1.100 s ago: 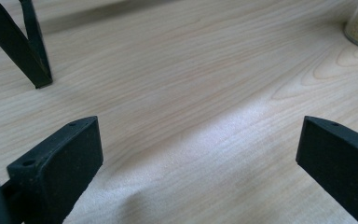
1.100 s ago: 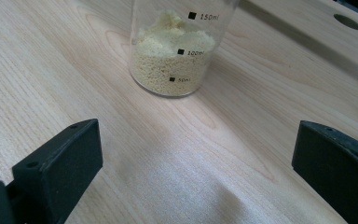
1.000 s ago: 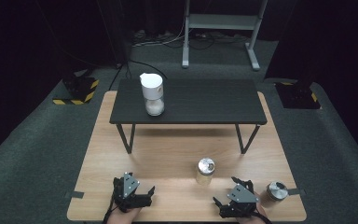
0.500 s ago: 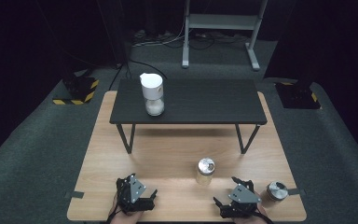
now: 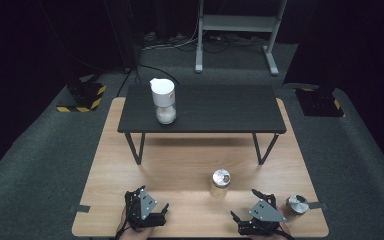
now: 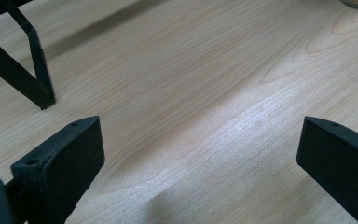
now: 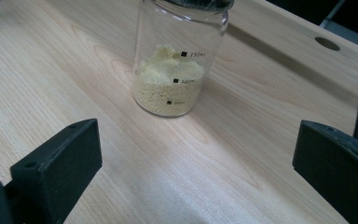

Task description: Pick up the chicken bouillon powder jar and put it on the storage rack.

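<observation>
Still at the start of the approach, by the look of it: nothing grasped. Right gripper (image 5: pixel 252 216) low at the near edge of the pale wooden worktop (image 5: pixel 180 165), jaws wide apart and empty, aimed in the right gripper view at the clear glass jar with printed volume marks and a dark lid (image 7: pixel 181 56), part-filled with yellowish granules. Jar upright in the high view (image 5: pixel 220 183), near the near edge, right of the middle, just ahead and to the left of that gripper, not touching it. Left gripper (image 5: pixel 155 212) also at the near edge, toward the left corner, jaws spread over bare wood, well apart from the jar. Small round metal-topped container (image 5: pixel 296 204) just beside the right gripper, close to the near right corner. Farther back, a black low table (image 5: pixel 215 107) standing on the worktop, carrying a white-topped glass dispenser (image 5: pixel 163 100) near its left end.

Next move, as judged: forward reach with the right gripper, jaws kept level either side of the glass wall below the lid, then a gentle close; smooth glass, likely to slip or tip if caught off-centre.
</observation>
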`<state>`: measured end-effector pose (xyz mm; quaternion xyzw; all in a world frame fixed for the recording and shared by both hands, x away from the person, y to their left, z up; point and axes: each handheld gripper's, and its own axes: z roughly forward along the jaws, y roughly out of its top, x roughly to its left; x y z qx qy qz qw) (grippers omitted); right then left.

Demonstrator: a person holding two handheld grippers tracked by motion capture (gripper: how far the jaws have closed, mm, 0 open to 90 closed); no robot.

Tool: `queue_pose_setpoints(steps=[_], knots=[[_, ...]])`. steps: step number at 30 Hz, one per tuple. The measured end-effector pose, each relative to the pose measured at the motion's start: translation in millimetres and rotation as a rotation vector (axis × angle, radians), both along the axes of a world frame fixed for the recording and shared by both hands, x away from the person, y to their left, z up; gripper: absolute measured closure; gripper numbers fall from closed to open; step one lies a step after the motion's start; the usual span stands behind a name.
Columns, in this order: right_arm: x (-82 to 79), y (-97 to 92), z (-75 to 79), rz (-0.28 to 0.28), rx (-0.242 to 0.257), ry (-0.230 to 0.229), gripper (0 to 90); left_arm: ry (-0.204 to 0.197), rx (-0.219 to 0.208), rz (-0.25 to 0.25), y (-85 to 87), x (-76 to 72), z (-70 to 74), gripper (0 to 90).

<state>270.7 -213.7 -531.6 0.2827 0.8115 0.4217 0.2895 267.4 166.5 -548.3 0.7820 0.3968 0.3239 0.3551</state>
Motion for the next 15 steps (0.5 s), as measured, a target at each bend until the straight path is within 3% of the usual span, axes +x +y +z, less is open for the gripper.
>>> queue_pose_setpoints(steps=[15], knots=[[2.6,12.5,16.0,0.021,0.051,-0.015,0.3,0.007,-0.015,-0.001,1.5,0.8,0.2,1.0]])
